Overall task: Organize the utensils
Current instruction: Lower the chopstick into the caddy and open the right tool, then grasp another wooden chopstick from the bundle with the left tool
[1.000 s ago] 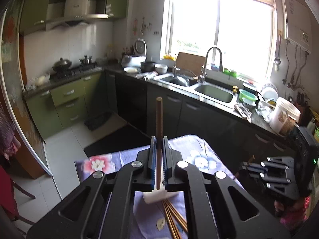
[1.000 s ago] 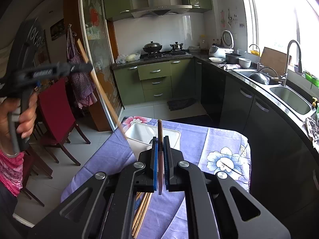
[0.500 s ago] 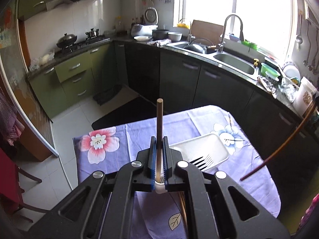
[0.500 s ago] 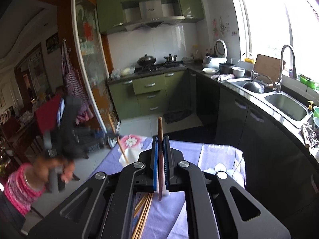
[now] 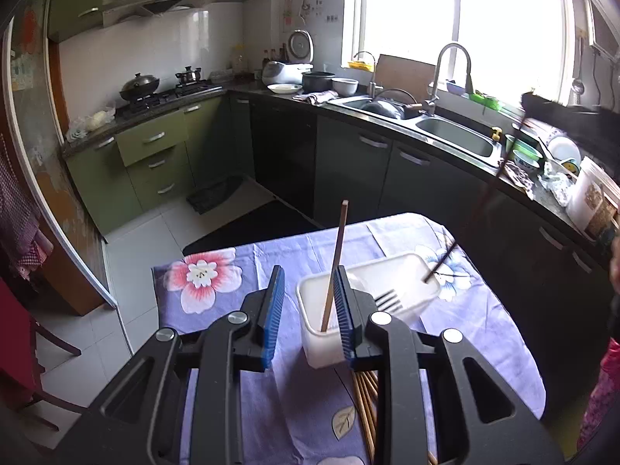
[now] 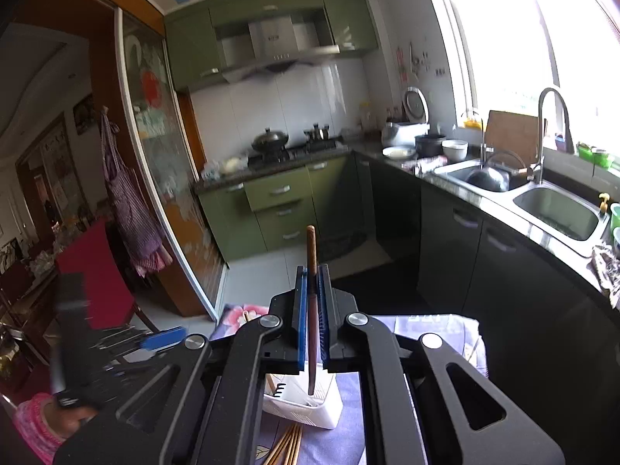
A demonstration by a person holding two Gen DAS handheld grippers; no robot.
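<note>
My left gripper (image 5: pixel 308 290) is open above the near end of a white tray (image 5: pixel 310 333). A brown chopstick (image 5: pixel 335 267) stands loose between the jaws, leaning by the right pad, its lower end in the tray. A fork (image 5: pixel 387 299) lies in the tray. My right gripper (image 6: pixel 311 310) is shut on a dark brown chopstick (image 6: pixel 312 302) held upright above the tray (image 6: pixel 306 410). In the left wrist view that dark chopstick (image 5: pixel 469 217) slants down with its tip at the tray's far corner.
Several more chopsticks (image 5: pixel 364 403) lie on the purple flowered tablecloth (image 5: pixel 240 325) near the tray's close end; they also show in the right wrist view (image 6: pixel 286 445). Dark kitchen cabinets and a sink (image 5: pixel 457 139) run along the right. A red chair (image 6: pixel 97 271) stands left.
My left gripper has opened and let go of its chopstick, which now stands in the tray. My right gripper has carried its chopstick over the tray.
</note>
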